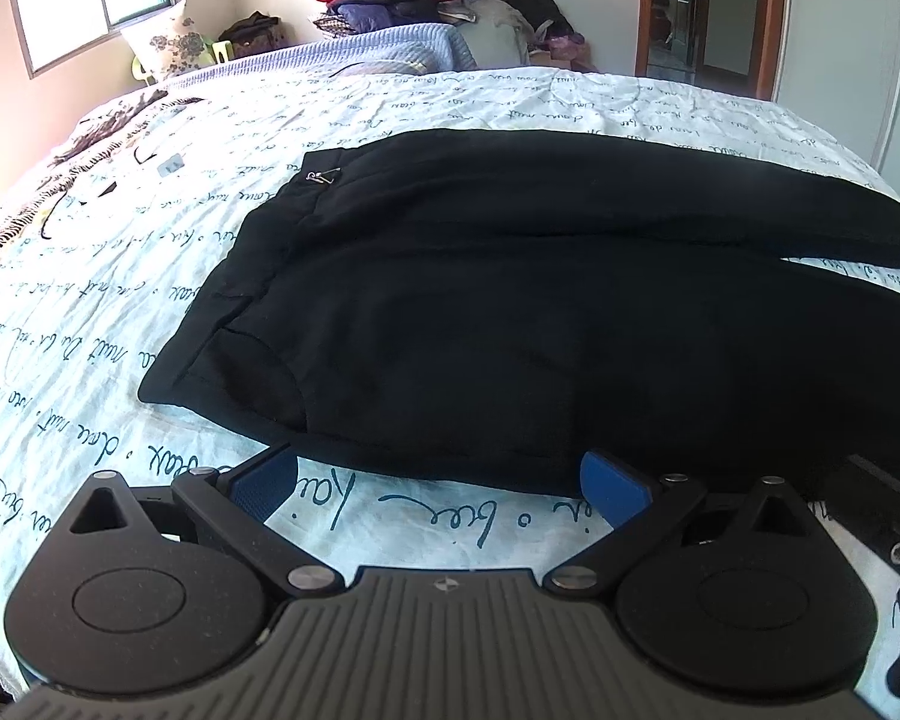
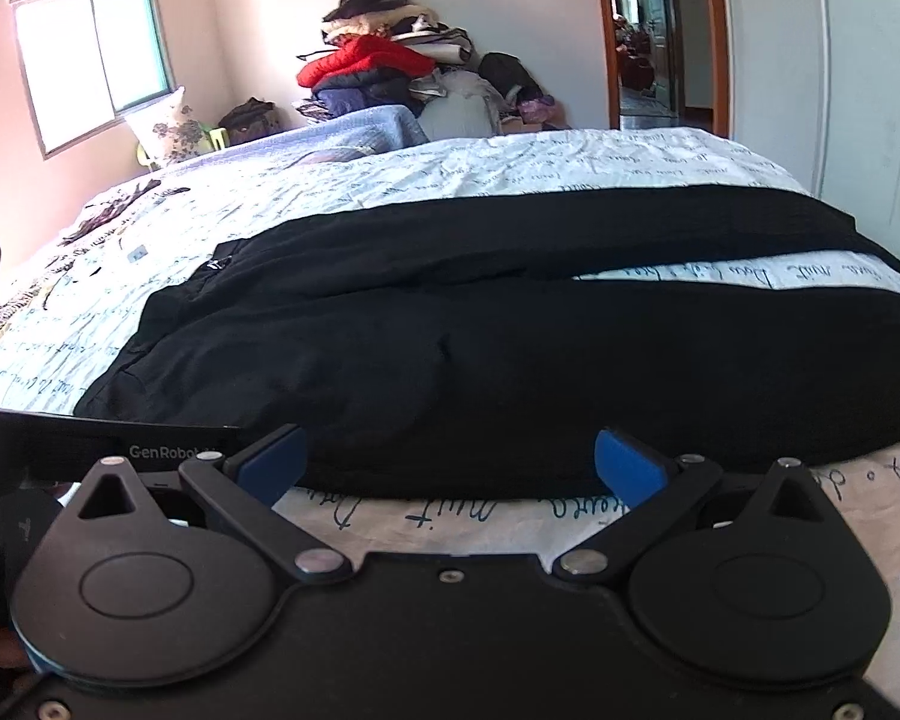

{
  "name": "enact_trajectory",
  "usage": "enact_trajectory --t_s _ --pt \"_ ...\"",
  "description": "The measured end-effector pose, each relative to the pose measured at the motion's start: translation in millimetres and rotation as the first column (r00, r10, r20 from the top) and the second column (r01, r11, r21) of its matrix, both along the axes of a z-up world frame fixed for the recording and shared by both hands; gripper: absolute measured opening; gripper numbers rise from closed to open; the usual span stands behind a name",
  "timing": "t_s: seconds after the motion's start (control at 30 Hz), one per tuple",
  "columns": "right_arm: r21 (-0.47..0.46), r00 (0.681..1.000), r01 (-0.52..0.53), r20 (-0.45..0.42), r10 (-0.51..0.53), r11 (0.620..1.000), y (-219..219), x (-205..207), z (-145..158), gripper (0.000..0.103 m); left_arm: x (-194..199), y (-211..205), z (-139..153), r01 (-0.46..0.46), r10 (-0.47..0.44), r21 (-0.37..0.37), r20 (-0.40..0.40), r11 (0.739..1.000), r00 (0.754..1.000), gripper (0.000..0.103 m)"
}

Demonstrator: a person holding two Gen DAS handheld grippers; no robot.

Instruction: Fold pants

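Black pants (image 1: 510,312) lie spread flat across the middle of a bed (image 1: 120,276) covered in a white sheet printed with handwriting, waistband toward the left of the frame and the two legs running off to the right with a wedge of sheet between them. In the left wrist view the left gripper (image 1: 441,483) sits low at the bottom centre with its blue-padded fingers (image 1: 612,489) spread wide and empty, the pants' near edge just beyond their tips. In the right wrist view the right gripper (image 2: 450,462) is likewise wide apart and holding nothing, its fingers (image 2: 624,462) framing the near hem at the bottom of the frame; whether they touch the cloth I cannot tell.
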State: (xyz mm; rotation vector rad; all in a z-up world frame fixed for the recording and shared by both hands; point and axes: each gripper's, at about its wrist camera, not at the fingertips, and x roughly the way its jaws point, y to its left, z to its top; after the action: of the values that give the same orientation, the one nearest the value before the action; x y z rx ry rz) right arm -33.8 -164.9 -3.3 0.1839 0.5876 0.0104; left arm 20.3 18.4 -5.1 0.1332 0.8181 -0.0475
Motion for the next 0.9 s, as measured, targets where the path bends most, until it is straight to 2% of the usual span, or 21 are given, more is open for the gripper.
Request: enact_trajectory --t_s 0.13,0.3,0.4,0.47,0.53,0.6,0.67,0.73,0.8,0.83,0.9 --pt "-0.071 0.988 -0.124 0.083 0.13 0.99 -1 13 14 0.103 12 20 8 0.035 -0.036 -0.055 -0.011 0.998 0.999 0.102" --pt "-0.129 0.968 -0.229 0.074 0.239 0.965 -4 62 32 0.103 45 49 27 0.07 -0.07 -0.016 0.039 0.997 0.997 0.102" --pt "-0.19 0.965 -0.237 0.068 0.254 0.953 -3 107 38 0.103 79 66 36 0.068 -0.069 0.015 0.053 0.998 0.996 0.102" --pt "-0.22 0.952 -0.288 0.039 0.303 0.932 0 140 37 0.103 107 79 41 0.059 -0.059 0.009 0.043 0.998 0.997 0.102" --pt "-0.218 0.925 -0.368 0.015 0.38 0.904 2 174 32 0.103 138 93 44 0.042 -0.042 -0.015 0.043 0.999 0.998 0.102" --pt "-0.232 0.897 -0.431 -0.01 0.441 0.872 6 206 26 0.103 170 102 44 0.033 -0.033 -0.008 0.037 0.999 0.999 0.1" --pt "-0.27 0.858 -0.5 -0.027 0.513 0.823 11 237 19 0.103 200 106 43 0.076 -0.076 0.005 0.046 0.997 0.996 0.101" --pt "-0.294 0.832 -0.543 -0.059 0.552 0.786 13 270 12 0.103 231 109 40 0.122 -0.123 0.007 0.031 0.992 0.992 0.101" --pt "-0.268 0.815 -0.575 -0.105 0.569 0.773 13 301 6 0.103 261 114 35 0.176 -0.176 -0.03 0.011 0.984 0.984 0.1" --pt "-0.228 0.797 -0.603 -0.128 0.59 0.765 13 318 4 0.102 277 118 32 0.2 -0.2 -0.057 0.006 0.978 0.98 0.101" --pt "-0.18 0.781 -0.624 -0.144 0.607 0.76 10 347 2 0.102 304 127 27 0.249 -0.249 -0.093 0.007 0.964 0.968 0.1"
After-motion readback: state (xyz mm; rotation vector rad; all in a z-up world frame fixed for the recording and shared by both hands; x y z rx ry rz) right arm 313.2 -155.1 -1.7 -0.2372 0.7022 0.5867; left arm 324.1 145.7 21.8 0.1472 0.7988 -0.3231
